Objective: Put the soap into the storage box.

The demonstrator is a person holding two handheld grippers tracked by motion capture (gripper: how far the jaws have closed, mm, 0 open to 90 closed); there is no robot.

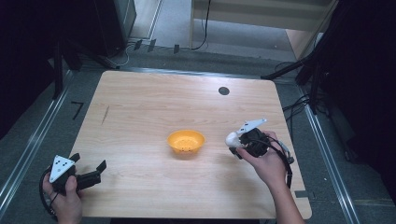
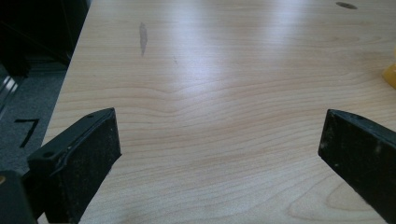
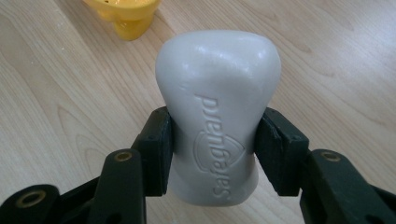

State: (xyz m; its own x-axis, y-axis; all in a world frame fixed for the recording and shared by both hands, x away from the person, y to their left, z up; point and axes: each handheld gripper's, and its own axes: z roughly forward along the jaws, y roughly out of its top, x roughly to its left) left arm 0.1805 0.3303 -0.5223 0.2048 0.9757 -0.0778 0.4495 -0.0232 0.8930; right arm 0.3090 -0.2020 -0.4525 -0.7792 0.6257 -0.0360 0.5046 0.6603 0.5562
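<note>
Right gripper (image 3: 212, 144) is clamped on a white soap bar (image 3: 217, 112), both pads squeezing its narrow waist, embossed lettering facing the camera. In the high view the right gripper (image 1: 236, 142) holds the soap bar (image 1: 231, 138) above the table (image 1: 140, 107), just right of the yellow bowl (image 1: 186, 142), not touching it. The bowl's foot (image 3: 126, 21) sits just beyond the bar in the right gripper view. Left gripper (image 1: 88, 168) rests near the table's front-left corner, jaws wide apart, bare wood between them, well apart from bowl and soap.
</note>
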